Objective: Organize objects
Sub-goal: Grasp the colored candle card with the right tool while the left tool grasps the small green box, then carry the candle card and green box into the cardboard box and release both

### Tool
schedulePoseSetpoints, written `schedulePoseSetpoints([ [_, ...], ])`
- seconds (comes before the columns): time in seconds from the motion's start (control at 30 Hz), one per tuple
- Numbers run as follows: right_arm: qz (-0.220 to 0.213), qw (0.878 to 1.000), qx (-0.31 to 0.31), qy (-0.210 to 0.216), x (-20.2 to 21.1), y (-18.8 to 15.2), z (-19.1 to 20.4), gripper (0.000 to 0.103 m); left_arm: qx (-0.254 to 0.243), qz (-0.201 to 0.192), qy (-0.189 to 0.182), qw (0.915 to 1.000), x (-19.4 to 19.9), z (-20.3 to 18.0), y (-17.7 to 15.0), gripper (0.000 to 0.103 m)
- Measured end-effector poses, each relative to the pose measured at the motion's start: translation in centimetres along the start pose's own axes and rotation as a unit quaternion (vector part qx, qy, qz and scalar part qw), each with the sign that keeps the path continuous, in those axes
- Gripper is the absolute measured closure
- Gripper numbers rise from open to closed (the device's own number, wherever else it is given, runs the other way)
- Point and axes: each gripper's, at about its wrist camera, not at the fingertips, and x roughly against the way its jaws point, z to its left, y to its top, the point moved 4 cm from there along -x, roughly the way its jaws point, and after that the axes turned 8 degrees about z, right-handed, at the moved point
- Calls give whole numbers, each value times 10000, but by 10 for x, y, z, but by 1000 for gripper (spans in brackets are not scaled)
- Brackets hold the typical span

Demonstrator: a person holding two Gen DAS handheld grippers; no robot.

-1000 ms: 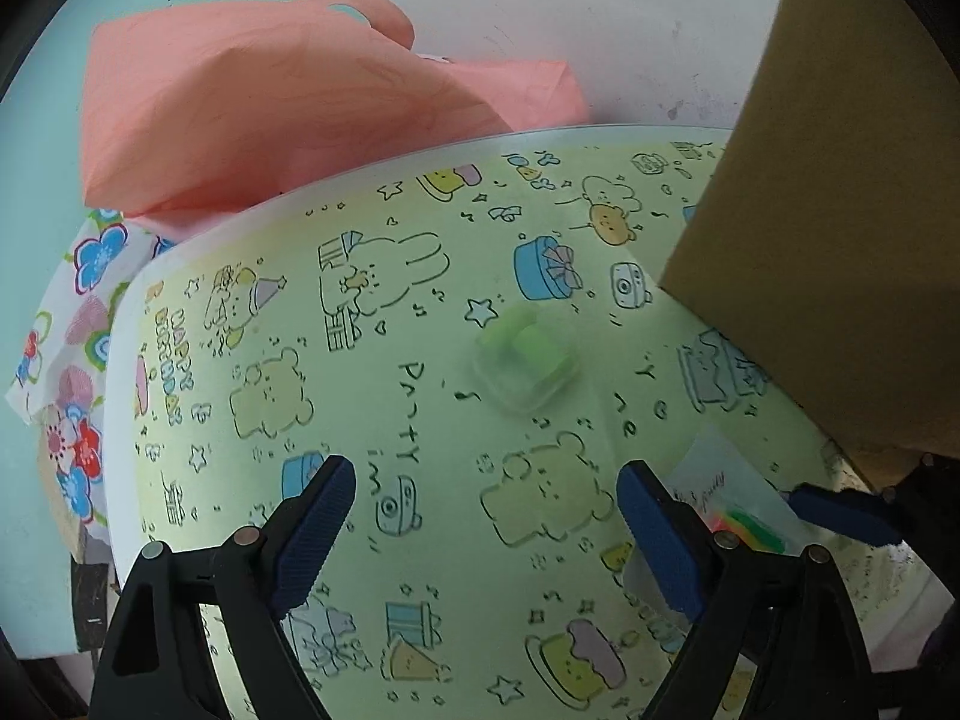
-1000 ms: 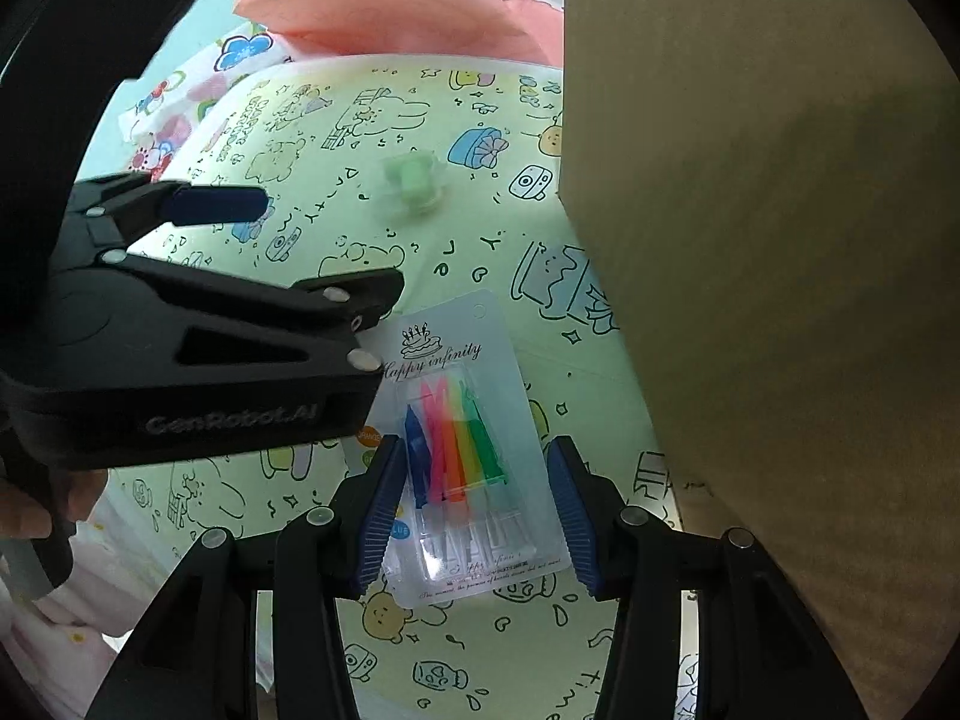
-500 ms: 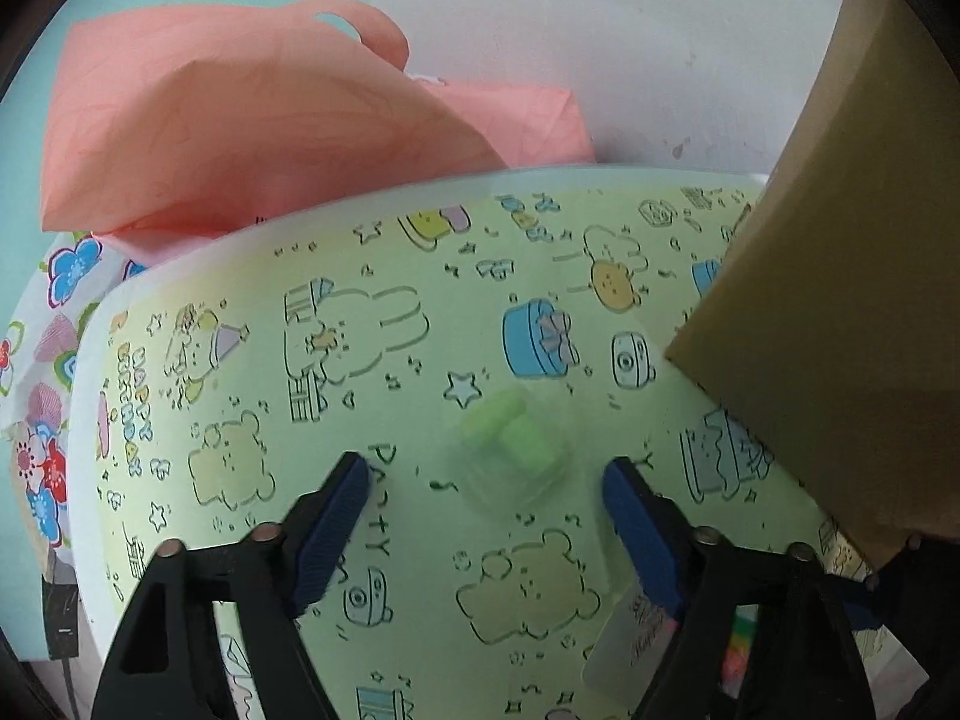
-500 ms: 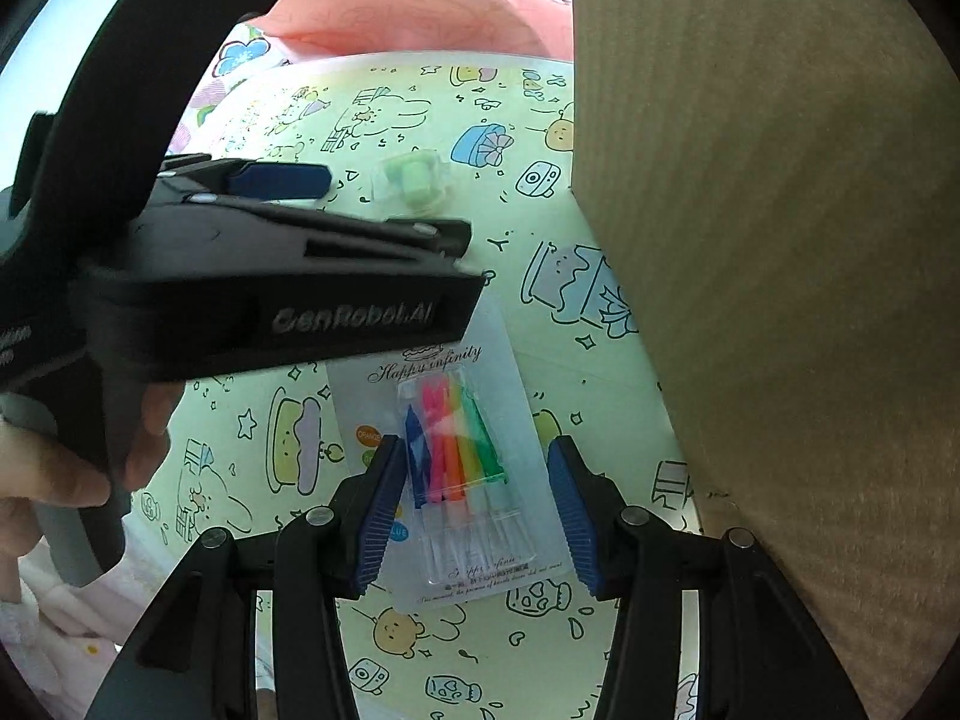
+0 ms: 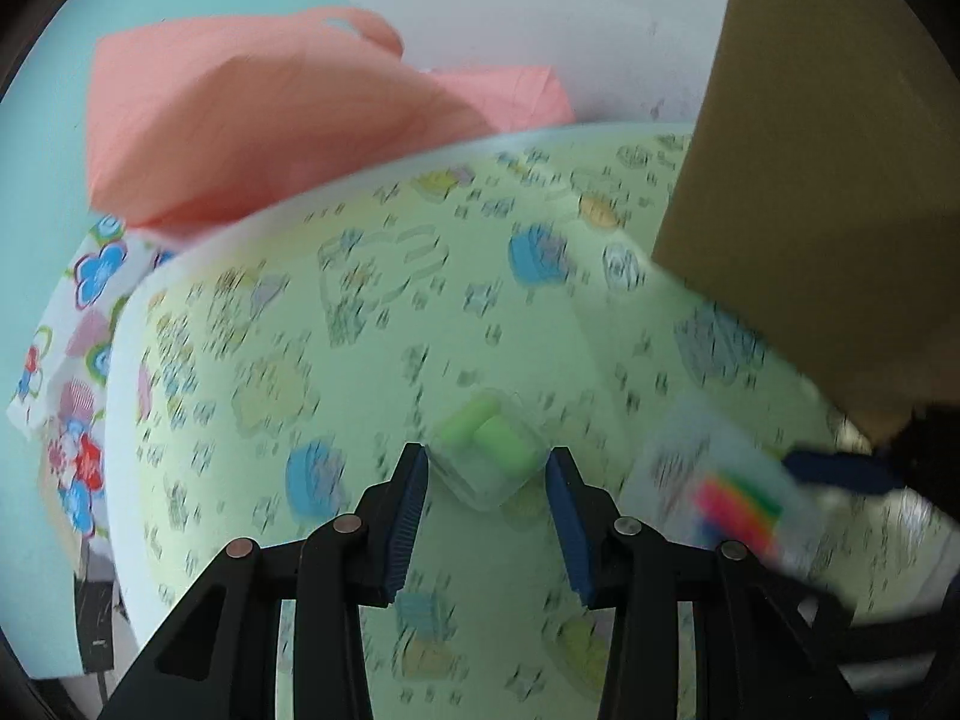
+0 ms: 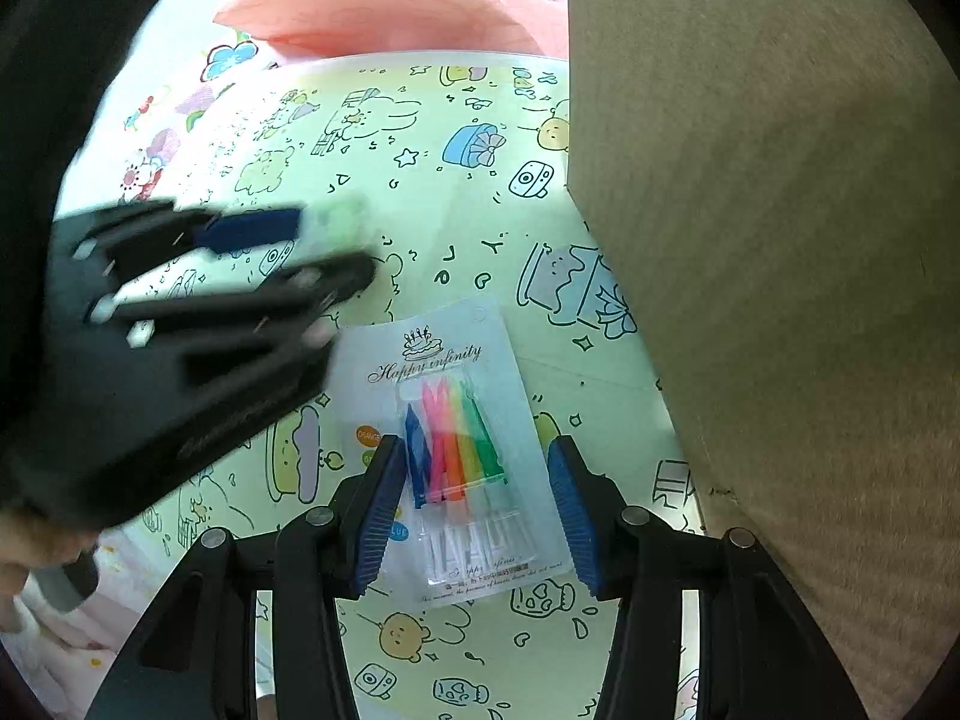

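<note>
Left wrist view: left gripper (image 5: 487, 468) just closing, blue pads bracketing small clear plastic case with green contents (image 5: 487, 450) on green cartoon-print tablecloth (image 5: 360, 372); contact unclear through blur. Risk: smooth case squirting out or tilting under an off-centre pinch. Right wrist view: right gripper (image 6: 474, 510) parted, straddling flat clear pack of coloured birthday candles (image 6: 456, 450), untouched. Risk: thin card sliding, pads snagging cloth; brown cardboard box (image 6: 750, 240) close alongside, easily bumped.

A candle pack (image 6: 459, 450) is framed between the parted fingers of the right gripper (image 6: 474, 516); the blurred left gripper (image 6: 288, 258) is seen at nine o'clock, a cardboard box (image 6: 768, 240) at three.
</note>
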Motion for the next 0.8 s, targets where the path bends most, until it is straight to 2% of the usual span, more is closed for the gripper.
schedulePoseSetpoints([
  [0.23,-1,9999,98,-130,-2,-2,10,50,200,110,-60,9997,5,9,-37,61],
  [0.27,4,9998,138,-165,-3,-3,13,50,232,117,-76,9996,7,11,-31,61],
  [0.53,42,9995,239,-223,-2,-3,10,49,245,165,-126,9995,9,12,-45,59],
  [0.63,59,9993,276,-265,-5,1,14,47,234,200,-119,9995,9,10,-46,47],
  [0.8,61,9992,228,-308,-4,1,12,46,269,205,-105,9994,8,12,-45,39],
])
